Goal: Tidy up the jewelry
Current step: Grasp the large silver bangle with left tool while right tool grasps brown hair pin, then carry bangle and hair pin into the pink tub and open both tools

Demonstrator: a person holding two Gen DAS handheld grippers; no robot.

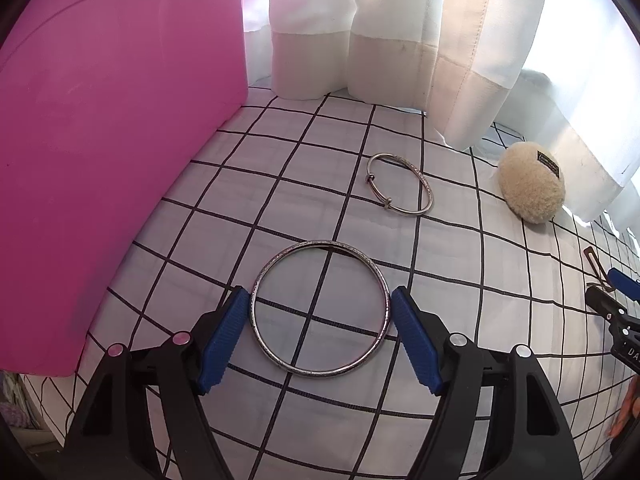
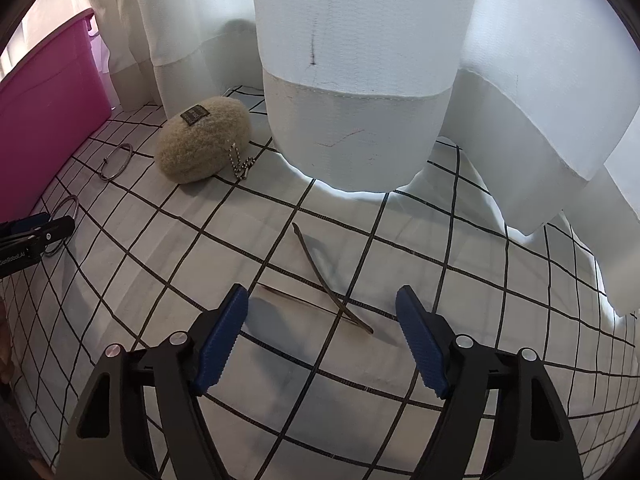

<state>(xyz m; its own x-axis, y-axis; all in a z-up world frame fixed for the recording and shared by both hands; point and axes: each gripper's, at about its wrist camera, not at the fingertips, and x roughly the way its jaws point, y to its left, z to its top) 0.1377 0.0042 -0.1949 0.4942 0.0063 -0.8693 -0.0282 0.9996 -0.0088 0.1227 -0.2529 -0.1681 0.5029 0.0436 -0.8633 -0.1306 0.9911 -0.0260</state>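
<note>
A large silver bangle (image 1: 256,322) lies flat on the checked cloth, between the blue pads of my left gripper (image 1: 320,300), which is open and stands around it. A smaller silver bangle with sliding knots (image 1: 425,184) lies farther back. In the right wrist view my right gripper (image 2: 322,294) is open above a thin bent brown hairpin (image 2: 320,276) on the cloth. Both bangles show at the left of that view, the large bangle (image 2: 68,202) and the small bangle (image 2: 118,160), with the left gripper's tip (image 2: 48,232) over the large one.
A pink plastic bin (image 1: 100,140) stands at the left. A fuzzy beige pouch (image 2: 200,146) with a bead chain lies near the white curtains (image 2: 360,80) that hang along the back. The white black-grid cloth (image 1: 240,184) covers the surface.
</note>
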